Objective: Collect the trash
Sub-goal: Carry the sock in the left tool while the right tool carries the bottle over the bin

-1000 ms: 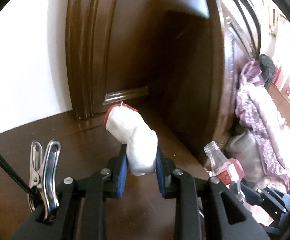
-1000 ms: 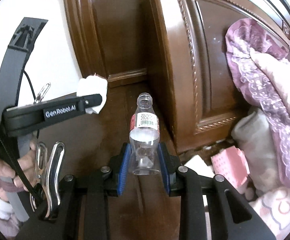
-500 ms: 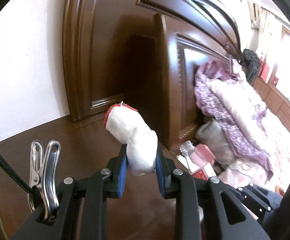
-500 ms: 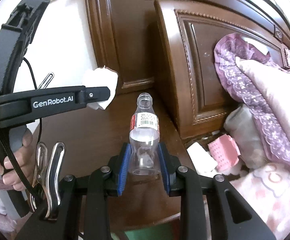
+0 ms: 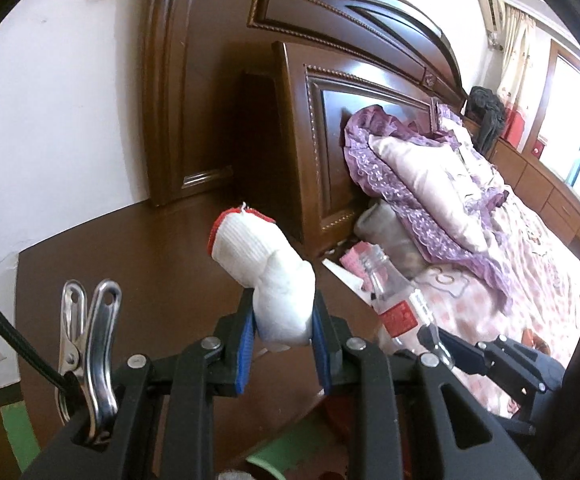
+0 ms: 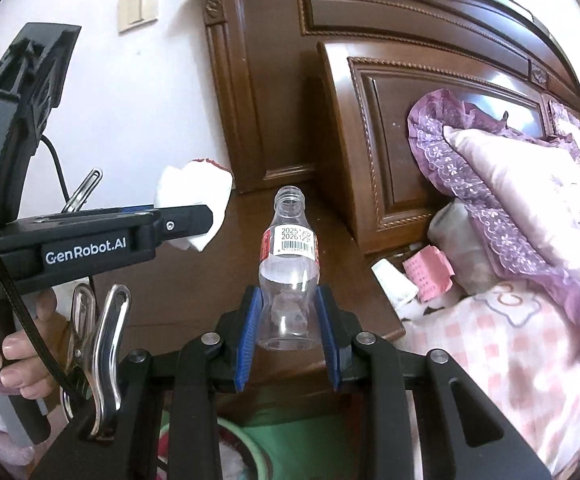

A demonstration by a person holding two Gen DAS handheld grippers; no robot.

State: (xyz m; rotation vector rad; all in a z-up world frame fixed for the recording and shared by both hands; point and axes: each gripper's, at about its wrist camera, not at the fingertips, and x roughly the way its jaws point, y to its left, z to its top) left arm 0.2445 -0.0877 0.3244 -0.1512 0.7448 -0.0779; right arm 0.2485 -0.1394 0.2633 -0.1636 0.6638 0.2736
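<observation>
Both pieces of trash were already in hand and clear of the desk (image 5: 138, 264): a rolled white cloth with a red cuff (image 5: 266, 272) was clamped in the left gripper (image 5: 284, 336) jaws, and an empty uncapped plastic bottle (image 6: 290, 264) was gripped near its base by the right gripper (image 6: 288, 336). The carrying step was judged to be under way. A green container (image 6: 258, 444), partly seen below, was taken as the likely bin, over which each item would have to be brought and released.

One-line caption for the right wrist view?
Right tool grips an uncapped empty plastic bottle over the nightstand beside the bed.
</observation>
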